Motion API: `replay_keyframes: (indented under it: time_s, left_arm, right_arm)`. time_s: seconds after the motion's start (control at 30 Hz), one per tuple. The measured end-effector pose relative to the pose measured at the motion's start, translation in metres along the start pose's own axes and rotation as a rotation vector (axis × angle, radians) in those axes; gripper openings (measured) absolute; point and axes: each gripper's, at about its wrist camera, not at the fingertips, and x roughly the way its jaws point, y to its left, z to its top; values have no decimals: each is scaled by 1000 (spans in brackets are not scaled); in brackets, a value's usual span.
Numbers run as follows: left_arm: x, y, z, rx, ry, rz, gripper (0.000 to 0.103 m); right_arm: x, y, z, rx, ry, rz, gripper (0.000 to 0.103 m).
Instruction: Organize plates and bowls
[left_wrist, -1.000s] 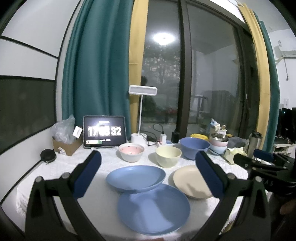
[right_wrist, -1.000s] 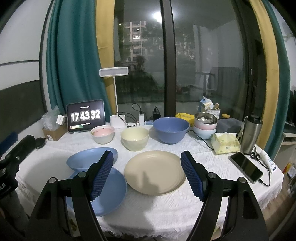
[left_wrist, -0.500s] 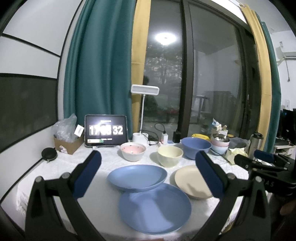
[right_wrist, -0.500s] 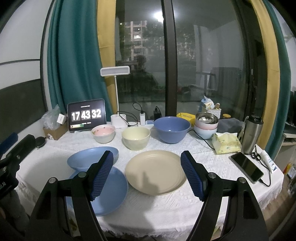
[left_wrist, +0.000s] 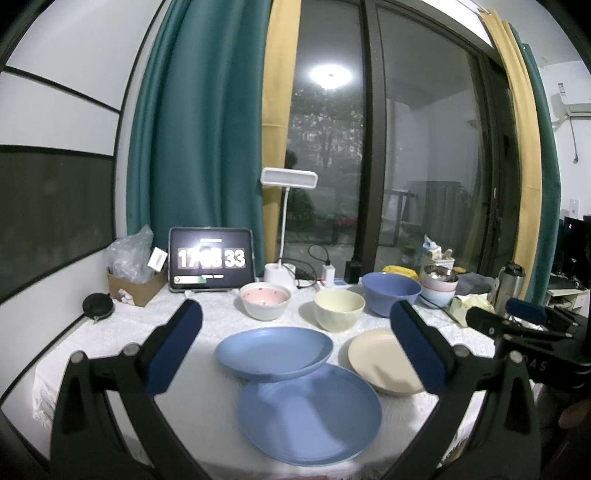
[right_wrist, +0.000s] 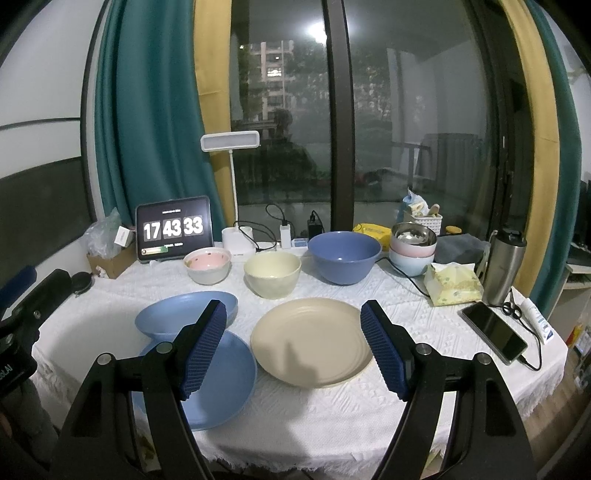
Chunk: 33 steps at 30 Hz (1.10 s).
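Dark window glass and teal curtains stand behind my table (right_wrist: 424, 332) with its white cloth. Both my left tongs (left_wrist: 295, 349) and right tongs (right_wrist: 293, 347) hang wide apart above the near edge, gripping nothing. Toward the near left corner a flat blue plate (right_wrist: 221, 376) lies with a deeper blue plate (right_wrist: 177, 314) seemingly overlapping its far rim. A beige plate (right_wrist: 314, 343) sits mid-table. Along the far edge stand a pink bowl (right_wrist: 207, 264), a cream bowl (right_wrist: 272, 273) and a big blue bowl (right_wrist: 344, 254).
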Motion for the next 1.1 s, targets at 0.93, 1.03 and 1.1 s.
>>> replay_keyframes:
  time_s: [0.93, 1.03, 1.1]
  left_arm:
    - [1, 3, 1, -2, 1, -5, 103]
    - [1, 4, 1, -2, 2, -2, 103]
    - [0, 5, 0, -4, 2, 1, 103]
  right_arm:
    - [0, 0, -1, 3, 3, 2, 79]
    - [0, 2, 0, 2, 2, 2, 79]
    - [0, 3, 0, 0, 0, 2, 79]
